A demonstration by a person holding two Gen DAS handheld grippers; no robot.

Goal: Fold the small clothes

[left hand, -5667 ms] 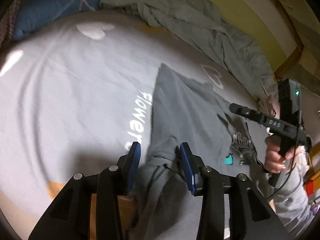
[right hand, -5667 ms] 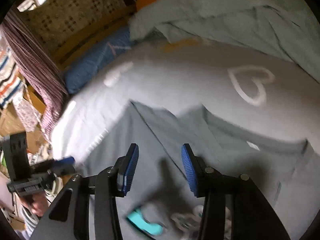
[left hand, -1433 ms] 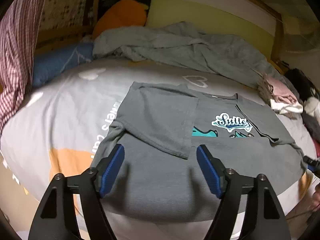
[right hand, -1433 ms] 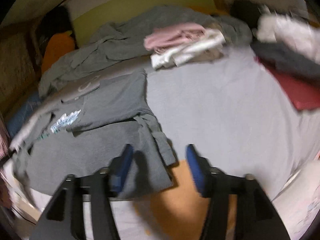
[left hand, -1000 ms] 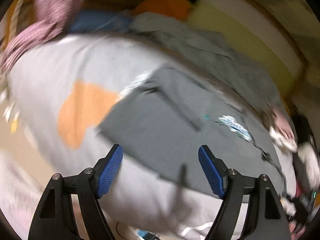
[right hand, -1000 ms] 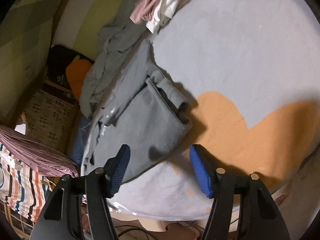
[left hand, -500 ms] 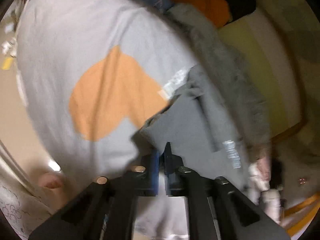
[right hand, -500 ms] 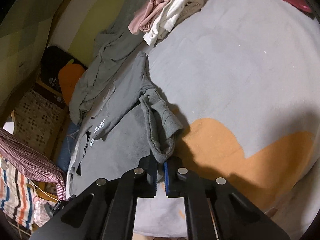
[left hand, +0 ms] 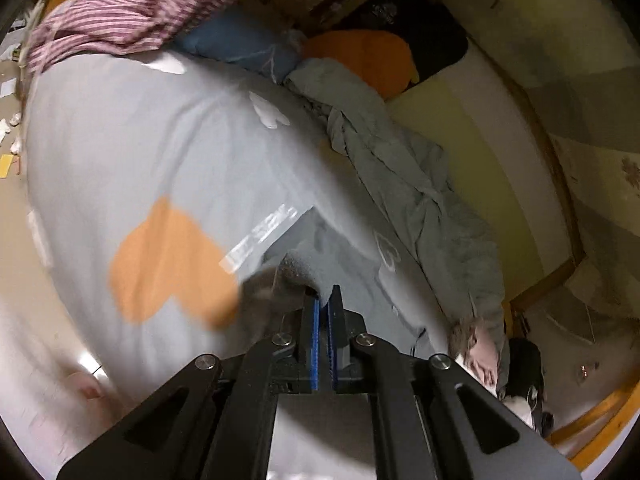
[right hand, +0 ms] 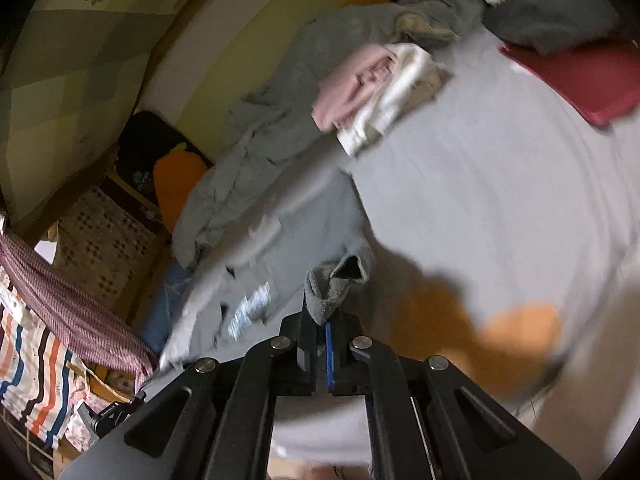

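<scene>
We have the grey shirt (right hand: 288, 240) lying across the bed (right hand: 500, 184), its near hem lifted off the sheet at both corners. The left gripper (left hand: 323, 308) has its jaws together, clamped on one hem corner, and the right gripper (right hand: 320, 322) has its jaws clamped on the other, where the fabric bunches up in a thick wad.

As we see it, the main risk is an uneven fold: the shirt is wide and limp, so if one corner travels ahead of the other the hem will land skewed across the chest print (right hand: 250, 312). The wad at the right corner could also slip out of the jaws, or drop as a lump and leave a ridge under the fold. Sleeves already turned inward may drag open if the hem is lifted too fast. The folded pile (right hand: 372, 92) far right and the crumpled blanket (left hand: 420, 184) along the far edge sit near enough to crowd a long carry.

Much is hard to read. Both views are blurred, so creases and the sleeve edges cannot be traced. Each camera shows only its own corner clearly; the middle of the hem is hidden below the gripper bodies.
</scene>
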